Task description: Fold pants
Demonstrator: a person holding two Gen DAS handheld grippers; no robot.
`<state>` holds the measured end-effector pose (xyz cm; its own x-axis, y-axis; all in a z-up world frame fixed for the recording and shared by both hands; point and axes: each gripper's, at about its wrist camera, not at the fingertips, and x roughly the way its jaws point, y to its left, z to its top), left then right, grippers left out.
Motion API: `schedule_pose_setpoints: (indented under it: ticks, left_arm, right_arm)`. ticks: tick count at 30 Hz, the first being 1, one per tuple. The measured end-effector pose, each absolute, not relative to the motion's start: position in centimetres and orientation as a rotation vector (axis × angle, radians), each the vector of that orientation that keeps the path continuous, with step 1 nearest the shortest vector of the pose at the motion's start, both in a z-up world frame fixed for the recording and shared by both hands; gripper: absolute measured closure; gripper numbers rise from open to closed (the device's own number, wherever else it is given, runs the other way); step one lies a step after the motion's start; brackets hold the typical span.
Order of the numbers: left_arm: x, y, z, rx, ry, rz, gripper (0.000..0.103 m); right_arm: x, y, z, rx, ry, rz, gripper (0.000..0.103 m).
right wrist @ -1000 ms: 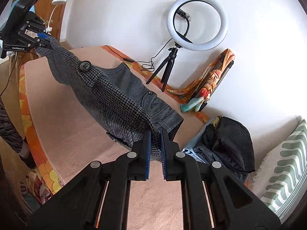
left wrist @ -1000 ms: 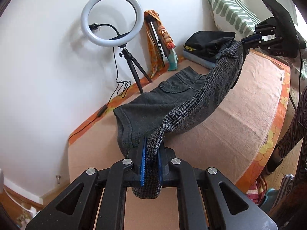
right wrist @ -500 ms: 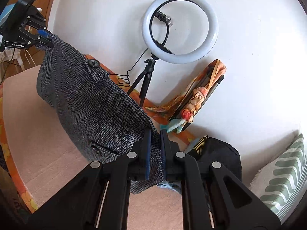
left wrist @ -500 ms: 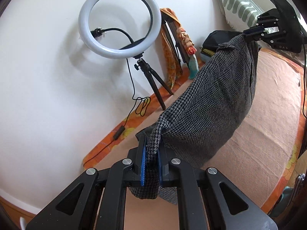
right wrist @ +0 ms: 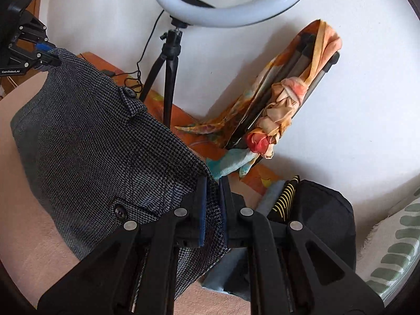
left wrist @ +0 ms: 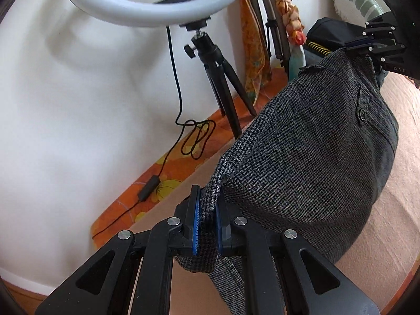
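Hanging between both grippers, houndstooth pants (left wrist: 309,162) are stretched in the air above pink bed cover (left wrist: 393,210), fabric sagging in the middle. Left gripper (left wrist: 207,225) is clamped on one end of the pants, blue pads (left wrist: 195,229) pressing the cloth, a bit of hem sticking out below the jaws. Right gripper (right wrist: 211,210) is clenched on the other end, near the buttoned pocket (right wrist: 119,211); in left wrist view it shows top right, pinching the waistband corner. Waist button (right wrist: 128,92) faces up in right wrist view. Behind: ring light (left wrist: 157,2) on a black tripod (left wrist: 220,78) w/ cable (left wrist: 181,92) against white wall. Folded tripod wrapped in orange scarf (right wrist: 278,110) leans on the wall. Black garment pile (right wrist: 323,218) sits just beside right gripper; green-striped pillow (right wrist: 393,257) at far right.
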<state>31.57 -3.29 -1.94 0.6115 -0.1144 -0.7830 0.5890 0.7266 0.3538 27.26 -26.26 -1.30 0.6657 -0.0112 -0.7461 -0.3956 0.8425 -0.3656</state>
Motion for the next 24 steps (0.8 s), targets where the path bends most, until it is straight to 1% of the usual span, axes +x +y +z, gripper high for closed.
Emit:
schedule_pose_setpoints:
  ticks: [8, 12, 16, 19, 22, 23, 24]
  left_arm:
    - [36.0, -3.1, -8.5, 0.617, 0.935, -0.421, 0.095]
    - [37.3, -3.0, -10.7, 0.592, 0.971, -0.424, 0.095]
    - [38.6, -3.4, -11.6, 0.554, 0.981, -0.425, 0.093]
    - [38.6, -3.3, -12.1, 0.562, 0.986, -0.421, 0.087]
    - [38.5, -3.0, -11.8, 0.566, 0.977, -0.385, 0.072]
    - [38.6, -2.8, -11.4, 0.56, 0.975, -0.371, 0.065]
    - [38.5, -2.4, -11.1, 0.549, 0.972, -0.358, 0.061]
  right_arm:
    - [31.9, -25.1, -6.9, -0.587, 0.902, 0.213, 0.094]
    - [33.5, -24.8, -8.9, -0.601, 0.941, 0.205, 0.094]
    - [34.3, -25.1, -10.5, -0.591, 0.971, 0.194, 0.094]
    - [34.2, -25.1, -11.5, -0.608, 0.987, 0.19, 0.094]
    - [34.7, -25.0, -11.9, -0.61, 0.992, 0.165, 0.094]
    - [34.9, -25.0, -11.9, -0.599, 0.999, 0.161, 0.093]
    - [34.9, -25.1, -11.7, -0.589, 0.999, 0.16, 0.091]
